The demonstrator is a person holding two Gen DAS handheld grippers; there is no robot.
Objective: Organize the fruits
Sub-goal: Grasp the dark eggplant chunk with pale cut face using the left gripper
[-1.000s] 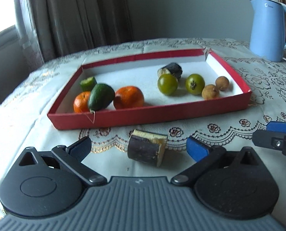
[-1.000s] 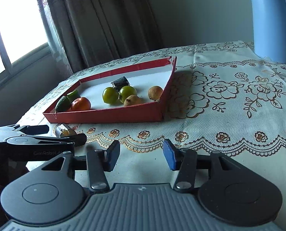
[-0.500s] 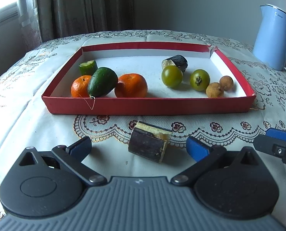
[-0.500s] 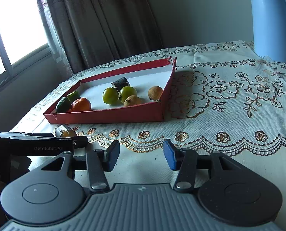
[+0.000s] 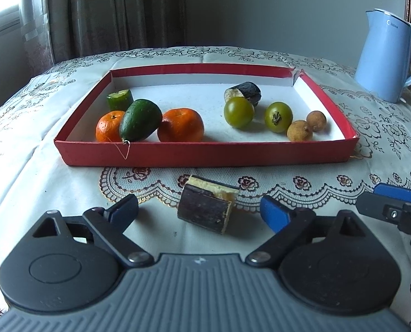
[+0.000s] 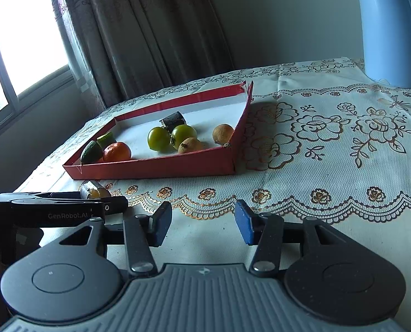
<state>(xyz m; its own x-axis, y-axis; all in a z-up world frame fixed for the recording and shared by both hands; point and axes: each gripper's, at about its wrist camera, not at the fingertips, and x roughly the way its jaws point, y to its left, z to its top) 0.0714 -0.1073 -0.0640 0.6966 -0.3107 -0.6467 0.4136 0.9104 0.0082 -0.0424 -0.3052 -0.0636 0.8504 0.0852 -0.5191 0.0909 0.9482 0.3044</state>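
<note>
A dark-skinned sugarcane piece (image 5: 207,208) lies on the tablecloth between the open jaws of my left gripper (image 5: 198,211), untouched; it also shows in the right wrist view (image 6: 94,191). Behind it a red tray (image 5: 205,153) holds two oranges (image 5: 181,125), an avocado (image 5: 140,120), a cucumber piece (image 5: 119,99), two green tomatoes (image 5: 238,111), two longans (image 5: 299,130) and another dark cane piece (image 5: 245,91). My right gripper (image 6: 202,222) is open and empty over the tablecloth, right of the left gripper; its fingers (image 5: 393,193) show at the left wrist view's right edge.
A light blue kettle (image 5: 387,58) stands at the back right of the table, also in the right wrist view (image 6: 389,30). The flowered lace tablecloth (image 6: 330,144) covers the table. Curtains and a window stand behind on the left.
My left gripper has swung so the tray sits squarely ahead and moved slightly toward the cane piece, which now lies centred between its jaws. The right gripper has not moved.
</note>
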